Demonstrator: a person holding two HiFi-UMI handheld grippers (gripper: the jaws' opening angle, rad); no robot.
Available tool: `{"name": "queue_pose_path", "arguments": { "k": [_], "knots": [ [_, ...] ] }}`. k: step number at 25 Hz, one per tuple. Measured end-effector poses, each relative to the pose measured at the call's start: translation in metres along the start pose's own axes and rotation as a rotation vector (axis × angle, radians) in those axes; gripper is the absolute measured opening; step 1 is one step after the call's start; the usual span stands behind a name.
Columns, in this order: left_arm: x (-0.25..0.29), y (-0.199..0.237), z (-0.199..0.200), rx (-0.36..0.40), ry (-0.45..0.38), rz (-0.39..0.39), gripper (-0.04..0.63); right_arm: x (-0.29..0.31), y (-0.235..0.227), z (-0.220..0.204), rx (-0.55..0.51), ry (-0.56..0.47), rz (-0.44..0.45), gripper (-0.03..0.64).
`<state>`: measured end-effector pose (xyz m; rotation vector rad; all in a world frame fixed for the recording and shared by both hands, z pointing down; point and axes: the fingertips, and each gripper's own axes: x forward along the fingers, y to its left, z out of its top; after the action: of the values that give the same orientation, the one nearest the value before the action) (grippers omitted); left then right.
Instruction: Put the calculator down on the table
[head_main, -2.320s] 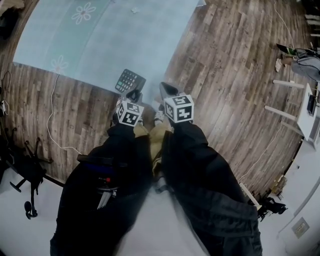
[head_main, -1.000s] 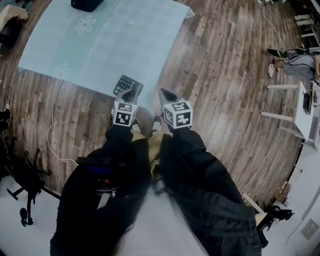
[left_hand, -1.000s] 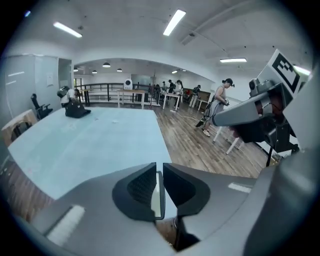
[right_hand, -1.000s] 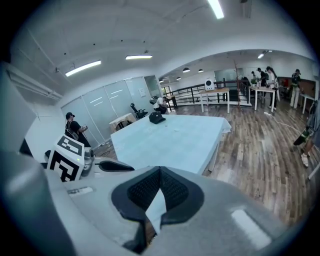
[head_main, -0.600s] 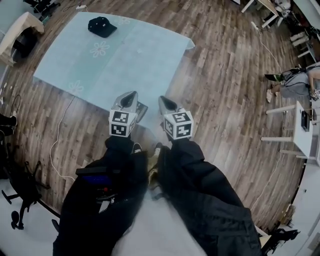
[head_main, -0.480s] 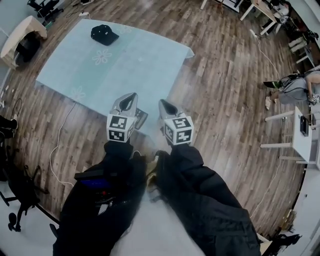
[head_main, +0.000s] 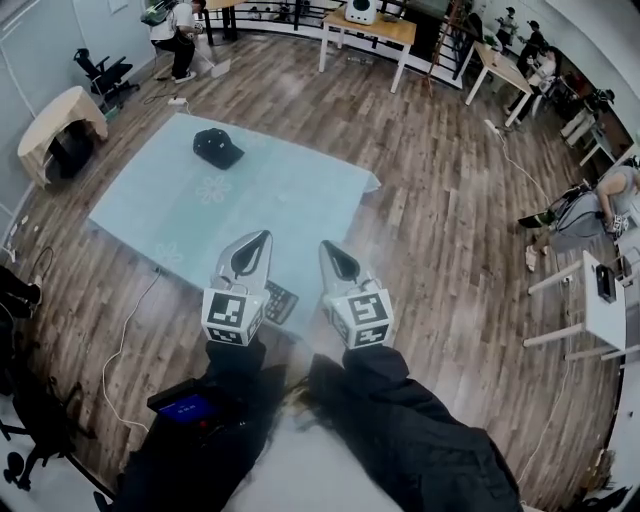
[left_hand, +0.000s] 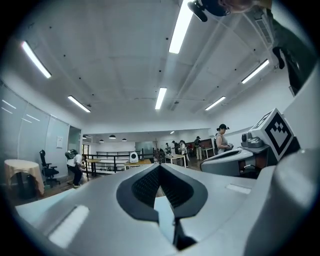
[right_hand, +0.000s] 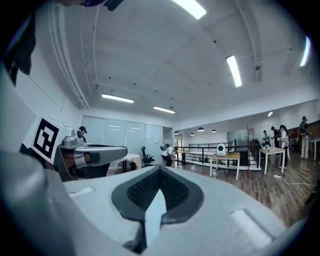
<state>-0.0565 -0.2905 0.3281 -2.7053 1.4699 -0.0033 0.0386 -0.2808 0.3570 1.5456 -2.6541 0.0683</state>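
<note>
The dark calculator (head_main: 281, 301) lies flat at the near edge of the light-blue sheet (head_main: 250, 200), partly hidden behind my left gripper. My left gripper (head_main: 262, 238) hangs well above it, shut, with nothing between its jaws. The right gripper (head_main: 327, 247) is level beside it, a hand's width to the right, also shut and empty. In the left gripper view the left gripper (left_hand: 159, 167) points out across the room and no calculator shows. The right gripper view has the right gripper (right_hand: 159, 172) aimed the same way, with the left gripper's body at its left edge.
A black cap (head_main: 218, 148) lies on the sheet's far part. A white cable (head_main: 130, 330) runs over the wooden floor at the left. A person (head_main: 590, 210) sits on the floor at the right, near a white table (head_main: 600, 300). Desks (head_main: 365, 25) and people stand at the far end.
The left gripper was at the calculator on the sheet's edge; it has let go. Both grippers have risen high above the floor, and the head view has tilted up to show more of the room.
</note>
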Motion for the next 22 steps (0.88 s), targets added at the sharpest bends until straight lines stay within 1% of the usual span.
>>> {"name": "queue_pose_path", "arguments": {
  "k": [3,7,13,19,22],
  "knots": [
    [-0.004,0.0,0.018,-0.033,-0.008,0.016,0.0,-0.005,0.006,0.025,-0.019,-0.059,0.004,0.0],
    [-0.002,-0.007,0.046,-0.017,-0.034,0.005,0.002,-0.008,0.006,0.044,-0.034,-0.1,-0.007,0.0],
    [0.002,-0.015,0.045,-0.025,-0.027,-0.017,0.002,-0.011,-0.002,0.055,-0.022,-0.13,-0.02,0.0],
    [0.006,-0.025,0.054,-0.018,-0.038,-0.034,0.002,-0.008,0.006,0.061,-0.026,-0.141,0.014,0.0],
    [0.005,-0.024,0.059,-0.017,-0.04,-0.024,0.002,-0.007,0.007,0.066,-0.036,-0.152,0.025,0.0]
  ]
}}
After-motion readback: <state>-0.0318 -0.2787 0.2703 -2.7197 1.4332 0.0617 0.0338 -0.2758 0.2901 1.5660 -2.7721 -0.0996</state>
